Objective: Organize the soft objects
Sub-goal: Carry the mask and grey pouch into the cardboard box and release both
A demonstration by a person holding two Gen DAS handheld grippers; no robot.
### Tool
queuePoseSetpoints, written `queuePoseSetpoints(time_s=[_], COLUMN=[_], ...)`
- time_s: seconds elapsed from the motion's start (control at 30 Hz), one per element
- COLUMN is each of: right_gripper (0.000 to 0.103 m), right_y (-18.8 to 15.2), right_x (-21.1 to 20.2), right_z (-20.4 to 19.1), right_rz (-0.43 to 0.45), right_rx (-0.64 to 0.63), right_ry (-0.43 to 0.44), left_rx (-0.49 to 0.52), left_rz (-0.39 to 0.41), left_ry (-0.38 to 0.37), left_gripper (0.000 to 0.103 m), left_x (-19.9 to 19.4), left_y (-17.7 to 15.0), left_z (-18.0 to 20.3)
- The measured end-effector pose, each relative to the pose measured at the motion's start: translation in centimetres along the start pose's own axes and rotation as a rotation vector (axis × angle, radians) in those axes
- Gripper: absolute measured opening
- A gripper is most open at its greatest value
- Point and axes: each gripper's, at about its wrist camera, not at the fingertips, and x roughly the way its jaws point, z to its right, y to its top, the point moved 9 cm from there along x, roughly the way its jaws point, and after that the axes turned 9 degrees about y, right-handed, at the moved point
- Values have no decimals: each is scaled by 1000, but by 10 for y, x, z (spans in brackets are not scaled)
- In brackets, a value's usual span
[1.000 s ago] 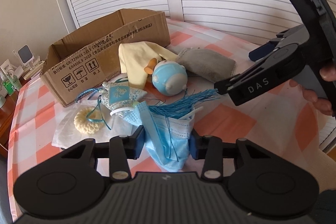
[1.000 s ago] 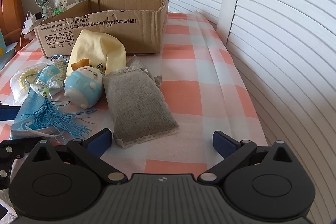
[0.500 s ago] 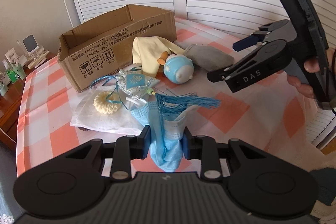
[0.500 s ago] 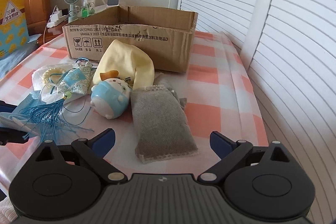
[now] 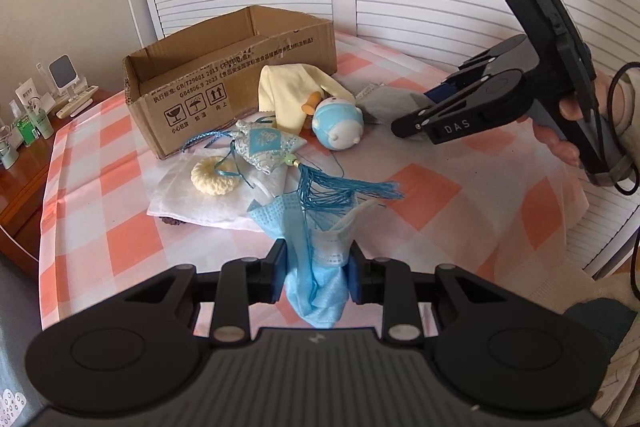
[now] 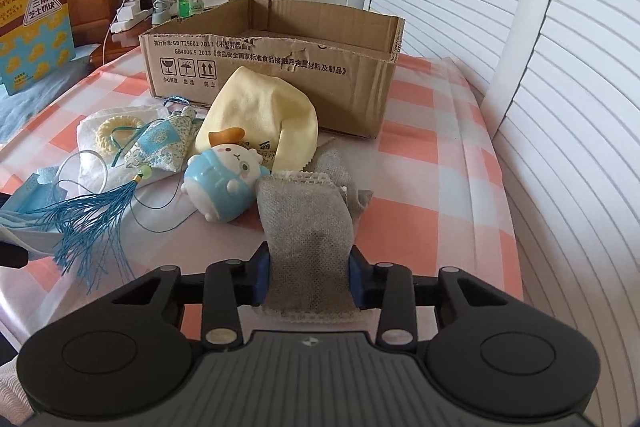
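Now the right gripper (image 6: 308, 277) has just been closing, and its blue fingers (image 6: 262, 277) press both long edges of the flat grey mesh sachet with lace-trimmed ends (image 6: 308, 227), pinching it near its close end. The left gripper (image 5: 316, 277) is clamped on a crumpled pale blue pleated face mask (image 5: 320, 267), whose loose end hangs below the fingers.

I judge the step in hand to be securing the sachet for a lift toward the open brown cardboard box (image 6: 276, 55). It would pay to raise it straight up first, since its far end lies against the round blue and white plush toy (image 6: 224, 183) and under the edge of the pale yellow cloth (image 6: 260, 111). A slow lift keeps those from dragging along.

The sachet looks limp and thinly filled, so it will likely sag from the grip. It rests on the checked orange and white bedcover (image 6: 420, 187), in front of the box.
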Motion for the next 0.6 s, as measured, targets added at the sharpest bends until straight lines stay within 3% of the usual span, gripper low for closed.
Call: queuePoseSetpoints(time_s=[0.23,0.6], right_gripper=[39,39], right_y=[-8,7], right_x=[-27,-58], right_z=[-5,-22], right_rz=[4,36], right_rx=[14,-8], right_ry=[17,48], left_rx=[13,13], left_rz=[7,32], left_ry=[-11,-23], left_gripper=[29,29], left_x=[-19,-42], left_y=[-4,7], left_z=[0,-11])
